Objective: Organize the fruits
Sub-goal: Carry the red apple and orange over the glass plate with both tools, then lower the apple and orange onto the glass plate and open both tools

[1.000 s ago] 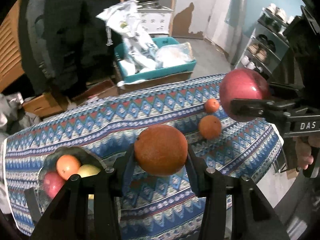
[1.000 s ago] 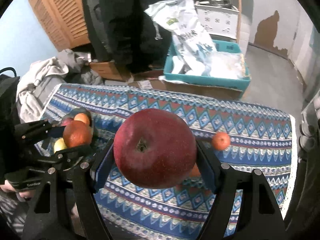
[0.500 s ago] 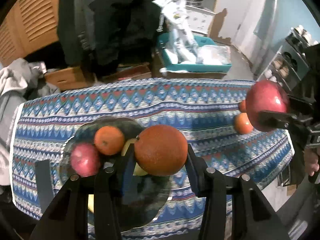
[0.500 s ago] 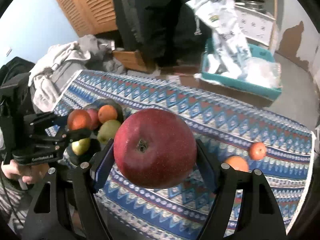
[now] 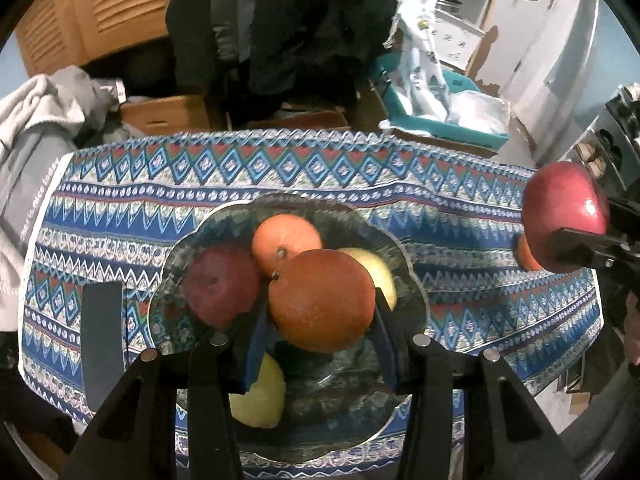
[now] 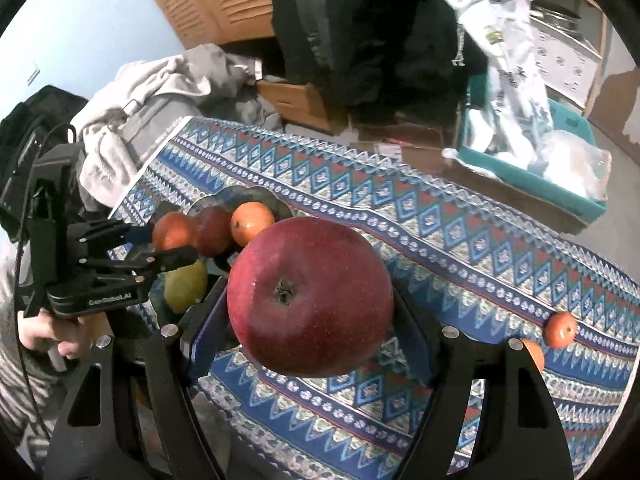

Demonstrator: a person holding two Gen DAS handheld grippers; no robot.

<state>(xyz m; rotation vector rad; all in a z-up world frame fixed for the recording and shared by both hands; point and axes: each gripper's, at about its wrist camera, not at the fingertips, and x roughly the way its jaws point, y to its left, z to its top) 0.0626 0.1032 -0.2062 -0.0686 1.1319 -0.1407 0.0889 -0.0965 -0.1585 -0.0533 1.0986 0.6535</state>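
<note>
My left gripper (image 5: 320, 304) is shut on a large orange (image 5: 322, 300) and holds it above the dark glass bowl (image 5: 408, 276). The bowl holds a red apple (image 5: 220, 284), a smaller orange (image 5: 286, 242) and two yellow-green fruits (image 5: 380, 270). My right gripper (image 6: 310, 300) is shut on a big red apple (image 6: 310, 296), held above the patterned tablecloth to the right of the bowl. That apple also shows at the right edge of the left wrist view (image 5: 564, 216). Two small oranges (image 6: 560, 329) lie on the cloth at the right.
The table with the blue patterned cloth (image 5: 280, 168) ends close behind the bowl. Beyond it are a teal bin with plastic bags (image 5: 444, 108), cardboard boxes (image 5: 168, 114), grey clothes (image 5: 36, 120) and a dark-clothed person (image 5: 280, 20). A dark flat strip (image 5: 102, 344) lies left of the bowl.
My left gripper has swung left with the orange until it is over the bowl. My right gripper has followed leftward with the red apple, bringing the bowl nearer.
</note>
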